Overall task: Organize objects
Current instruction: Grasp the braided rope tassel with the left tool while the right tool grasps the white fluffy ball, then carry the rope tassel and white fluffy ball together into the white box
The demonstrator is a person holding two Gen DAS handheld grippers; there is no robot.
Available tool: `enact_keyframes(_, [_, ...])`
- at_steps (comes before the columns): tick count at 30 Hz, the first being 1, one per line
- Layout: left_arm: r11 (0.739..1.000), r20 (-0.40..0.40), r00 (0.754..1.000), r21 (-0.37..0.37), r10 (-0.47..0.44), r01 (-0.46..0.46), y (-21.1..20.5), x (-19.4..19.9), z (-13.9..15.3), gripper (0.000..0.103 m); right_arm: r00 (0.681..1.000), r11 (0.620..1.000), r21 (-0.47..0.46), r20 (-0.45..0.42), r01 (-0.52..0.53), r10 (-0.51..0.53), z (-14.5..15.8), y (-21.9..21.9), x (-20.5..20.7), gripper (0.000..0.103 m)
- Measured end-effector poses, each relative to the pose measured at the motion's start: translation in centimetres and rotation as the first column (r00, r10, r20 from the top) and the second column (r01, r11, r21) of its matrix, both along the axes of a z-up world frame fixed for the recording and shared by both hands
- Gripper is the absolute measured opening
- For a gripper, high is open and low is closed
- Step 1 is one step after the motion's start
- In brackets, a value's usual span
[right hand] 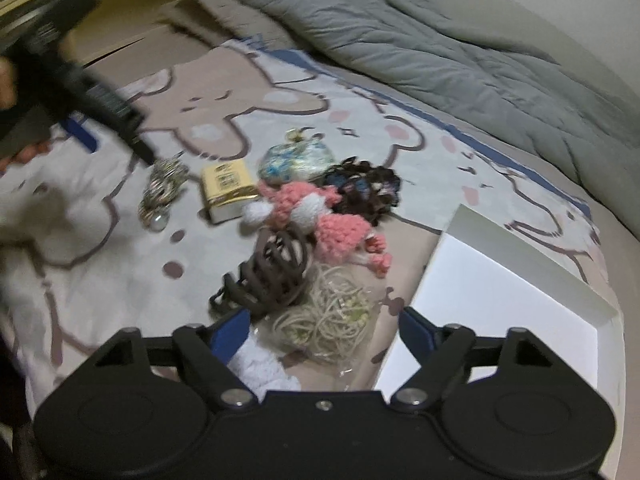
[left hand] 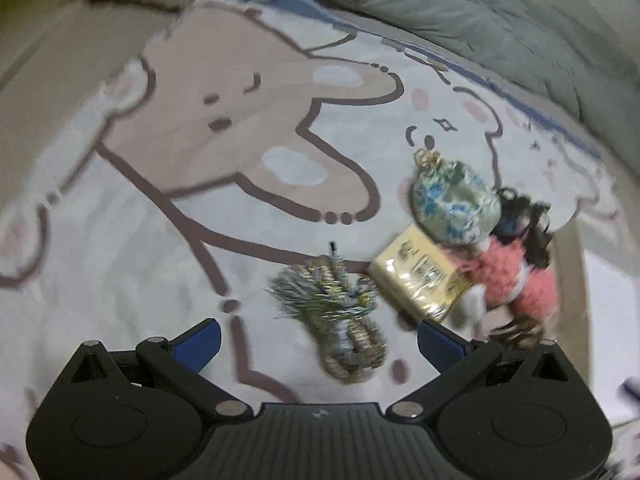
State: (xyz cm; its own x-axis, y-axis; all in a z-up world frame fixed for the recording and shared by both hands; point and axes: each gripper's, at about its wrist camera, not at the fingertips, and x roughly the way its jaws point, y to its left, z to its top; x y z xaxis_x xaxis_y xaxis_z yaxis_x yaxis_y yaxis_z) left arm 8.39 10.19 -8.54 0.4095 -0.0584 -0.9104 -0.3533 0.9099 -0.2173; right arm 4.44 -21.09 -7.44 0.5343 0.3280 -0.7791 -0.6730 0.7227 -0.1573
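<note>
On a bed spread with a cartoon-print sheet [left hand: 168, 208], the left gripper [left hand: 318, 338] hangs with jaws wide apart and nothing held, a glittery tinsel bundle [left hand: 332, 312] lying on the sheet between its blue fingertips. Just beyond its right finger sit a yellow packet [left hand: 416, 276], a blue-patterned pouch [left hand: 452, 200] and a pink-and-white crocheted toy [left hand: 516, 276], crowded together and touching. The right gripper [right hand: 324, 330] also stands open, its pads pressing on nothing; a bagged coil of pale cord [right hand: 332, 320] lies between its fingers, with a brown claw hair clip [right hand: 268, 280] ahead at its left finger and a white fluffy item [right hand: 260, 368] close under that finger. A dark crocheted piece [right hand: 364, 192] lies farther ahead. An open white box [right hand: 500, 292] waits to the right gripper's right. A rumpled grey duvet [right hand: 420, 40] lies well beyond.
</note>
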Motion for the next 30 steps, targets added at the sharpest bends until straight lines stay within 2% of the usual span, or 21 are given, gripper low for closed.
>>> enact_keyframes(2, [0.997, -0.020, 0.999, -0.065, 0.027, -0.028, 0.4, 0.3, -0.6, 0.093, 0.998, 0.999, -0.005, -0.010, -0.054, 0.054, -0.1, 0.0, -0.5, 0.070])
enact_keyframes(5, [0.991, -0.064, 0.996, -0.119, 0.054, -0.062, 0.5, 0.7, -1.7, 0.085, 0.989, 0.989, -0.041, -0.028, -0.144, 0.143, -0.7, 0.3, -1.4, 0.059])
enact_keyframes(8, [0.985, -0.097, 0.993, -0.153, 0.067, -0.081, 0.6, 1.3, -2.9, 0.081, 0.973, 0.968, -0.098, -0.036, -0.229, 0.226, -1.5, 1.0, -2.1, 0.054])
enact_keyframes(12, [0.981, -0.102, 0.992, -0.168, 0.075, -0.092, 0.8, 2.1, -4.0, 0.074, 0.952, 0.937, -0.173, -0.063, -0.305, 0.298, -3.0, 1.9, -2.6, 0.049])
enact_keyframes(14, [0.982, -0.114, 0.991, -0.165, 0.073, -0.091, 0.8, 2.4, -4.6, 0.067, 0.946, 0.924, -0.203, -0.084, -0.324, 0.314, -3.8, 2.3, -2.5, 0.045])
enact_keyframes(19, [0.988, -0.122, 0.991, -0.140, 0.053, -0.070, 0.6, 3.2, -5.7, 0.061, 0.924, 0.891, -0.247, -0.129, -0.381, 0.360, -5.2, 3.2, -2.3, 0.042])
enact_keyframes(22, [0.990, -0.119, 0.992, -0.128, 0.040, -0.055, 0.6, 3.5, -5.9, 0.052, 0.916, 0.876, -0.272, -0.149, -0.400, 0.372, -5.9, 3.6, -2.2, 0.041])
enact_keyframes(23, [0.992, -0.116, 0.993, -0.121, 0.032, -0.046, 0.5, 3.5, -5.9, 0.046, 0.916, 0.874, -0.275, -0.155, -0.400, 0.370, -6.0, 3.7, -2.1, 0.040])
enact_keyframes(26, [0.991, -0.103, 0.995, -0.134, 0.010, -0.024, 0.5, 3.6, -5.7, 0.041, 0.917, 0.882, -0.260, -0.178, -0.394, 0.357, -6.0, 3.8, -1.6, 0.038])
enact_keyframes(30, [0.986, -0.078, 0.997, -0.165, -0.013, 0.000, 0.4, 3.1, -4.9, 0.041, 0.924, 0.909, -0.211, -0.212, -0.361, 0.318, -5.2, 3.3, -0.8, 0.036])
